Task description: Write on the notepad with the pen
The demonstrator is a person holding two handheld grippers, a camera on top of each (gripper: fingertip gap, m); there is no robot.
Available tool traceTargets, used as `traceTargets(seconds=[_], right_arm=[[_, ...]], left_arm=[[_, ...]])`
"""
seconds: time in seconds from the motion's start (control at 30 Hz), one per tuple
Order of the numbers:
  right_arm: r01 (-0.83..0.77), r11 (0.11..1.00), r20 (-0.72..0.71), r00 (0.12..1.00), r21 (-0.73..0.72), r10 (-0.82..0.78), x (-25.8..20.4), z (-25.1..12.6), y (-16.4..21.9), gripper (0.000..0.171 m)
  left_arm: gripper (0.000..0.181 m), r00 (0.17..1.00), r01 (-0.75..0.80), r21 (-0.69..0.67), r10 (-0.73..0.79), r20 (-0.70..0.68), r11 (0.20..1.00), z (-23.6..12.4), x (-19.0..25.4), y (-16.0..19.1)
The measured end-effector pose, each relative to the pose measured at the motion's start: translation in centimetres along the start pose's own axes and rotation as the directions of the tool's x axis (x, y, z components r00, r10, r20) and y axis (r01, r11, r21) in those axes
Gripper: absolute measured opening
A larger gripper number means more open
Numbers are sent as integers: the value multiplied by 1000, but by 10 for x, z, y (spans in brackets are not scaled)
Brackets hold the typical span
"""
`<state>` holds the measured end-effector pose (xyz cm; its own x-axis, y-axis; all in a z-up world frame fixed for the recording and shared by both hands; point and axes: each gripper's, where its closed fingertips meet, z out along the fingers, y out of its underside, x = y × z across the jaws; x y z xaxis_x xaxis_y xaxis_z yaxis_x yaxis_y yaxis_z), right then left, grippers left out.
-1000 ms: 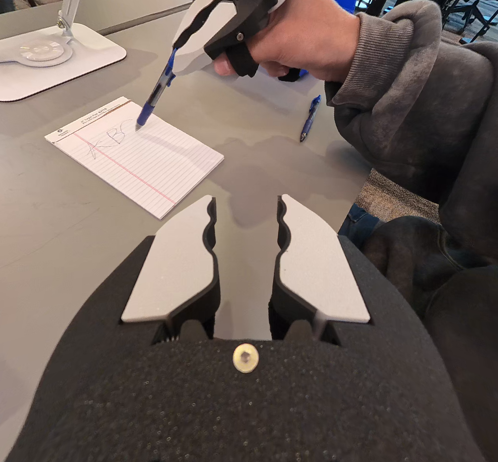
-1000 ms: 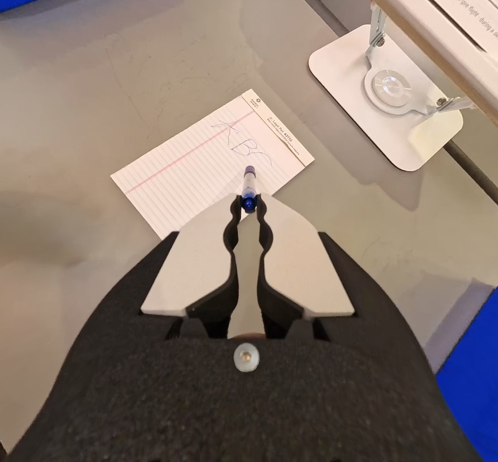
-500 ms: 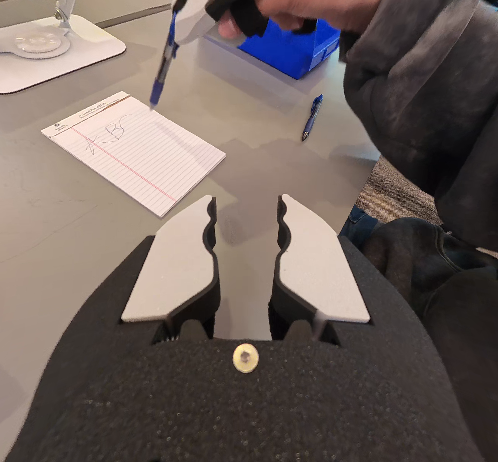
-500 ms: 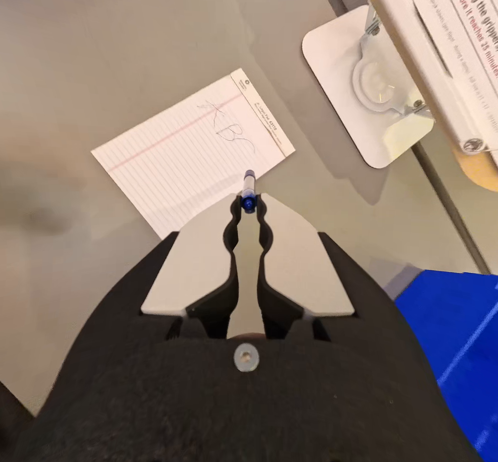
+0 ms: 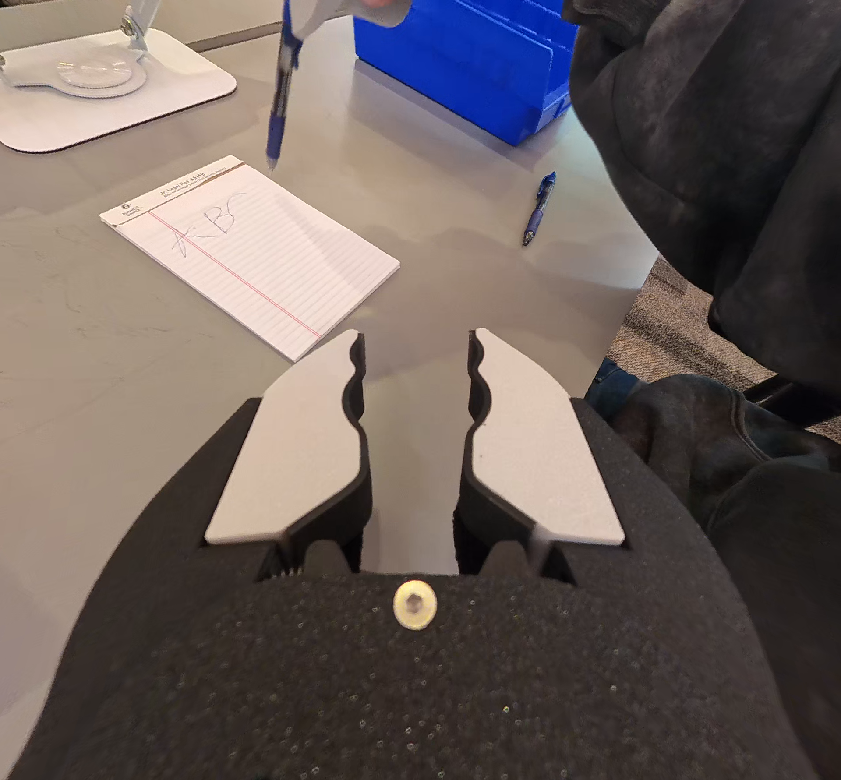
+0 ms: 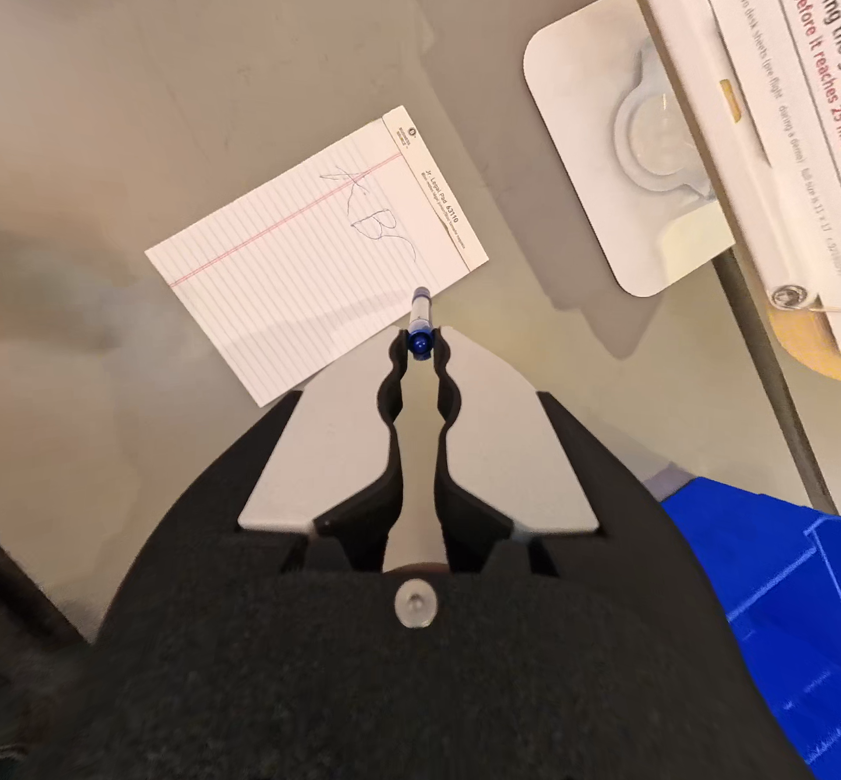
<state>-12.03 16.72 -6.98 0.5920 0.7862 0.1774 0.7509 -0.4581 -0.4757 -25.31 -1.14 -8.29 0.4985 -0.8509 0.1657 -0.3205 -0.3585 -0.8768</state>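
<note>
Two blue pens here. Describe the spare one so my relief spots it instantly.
Start at the blue bin on the grey table. Nearer than it, right of the notepad, lies the spare pen. It lies flat, untouched; the other pen hangs from the right gripper.

Even overhead light on my feeds, pretty bright. The desk [image 5: 113, 394] has a soft sheen and broad fuzzy shadows. Wide-angle lens bends the edges. Right view is slightly motion-smeared toward its borders, and the notepad [image 6: 291, 266] stays sharp enough.
</note>
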Motion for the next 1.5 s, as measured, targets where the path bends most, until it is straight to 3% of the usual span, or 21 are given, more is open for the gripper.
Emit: traceTargets(seconds=[1.5], right_arm=[[52,998,3,999,-21,-52,-9,31,-32,11]], left_arm=[[43,1000,7,-7,-7,7,1000,-4,-5,3]])
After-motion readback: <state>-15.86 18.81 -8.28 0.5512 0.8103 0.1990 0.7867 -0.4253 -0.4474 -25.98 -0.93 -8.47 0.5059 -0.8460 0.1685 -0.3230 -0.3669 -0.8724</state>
